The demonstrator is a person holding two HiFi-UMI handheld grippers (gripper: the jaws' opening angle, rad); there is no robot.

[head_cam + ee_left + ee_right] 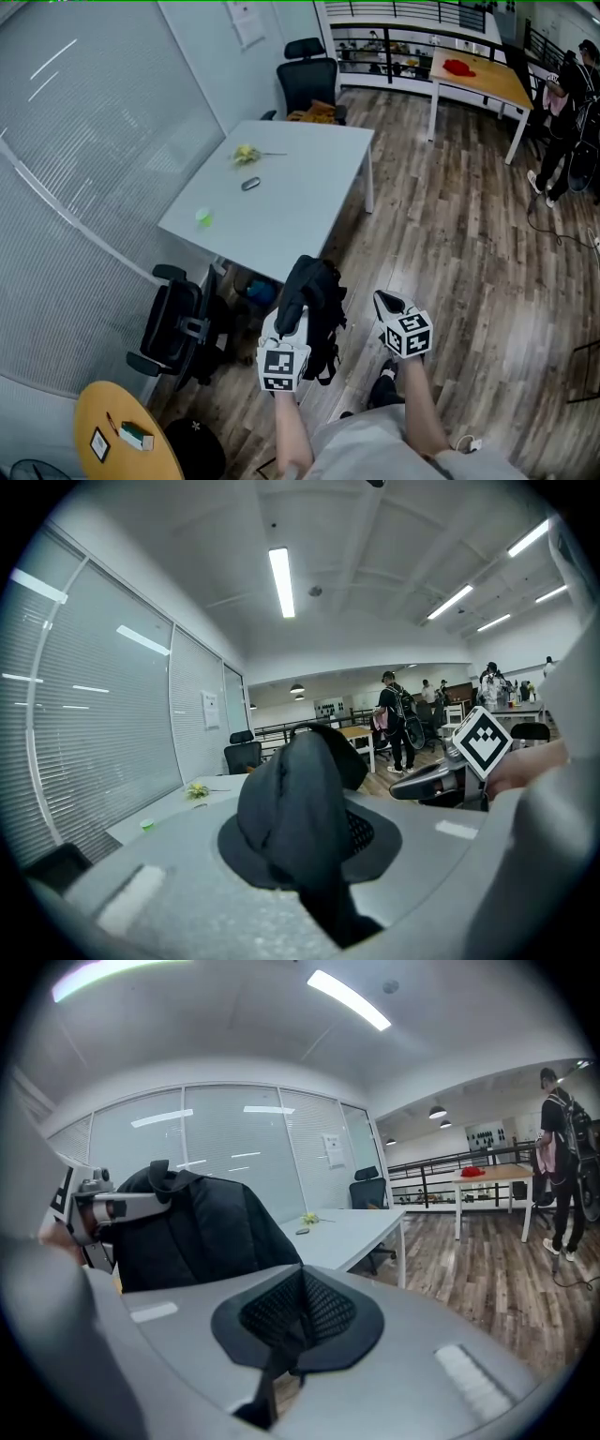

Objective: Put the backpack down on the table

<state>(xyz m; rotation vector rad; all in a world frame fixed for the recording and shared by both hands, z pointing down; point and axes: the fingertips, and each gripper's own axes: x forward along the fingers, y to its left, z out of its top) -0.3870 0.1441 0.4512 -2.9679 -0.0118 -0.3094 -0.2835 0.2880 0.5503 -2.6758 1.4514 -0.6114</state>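
The backpack is held clear of the bench, just off its near right corner, and is hung above the wooden floor rather than rested on the bench top. It is carried by the left gripper, which is seen in the left gripper view to be pinched on a fold of the backpack's black fabric; the fabric rises between the jaws and fills the middle of that view. The right gripper is held just beside the backpack on its right, apart from it. In the right gripper view its jaws are pressed together with nothing between them, and the backpack and the left gripper are seen at the left.

On the bench, a small yellow-green sprig is laid near the far left corner, a small dark object lies a little nearer toward the middle, and a small green object is set by the left edge near the near left corner. A black office chair is placed at the far edge, and a second black chair stands beside the near left corner. A person is seen well apart, beyond the right edge.
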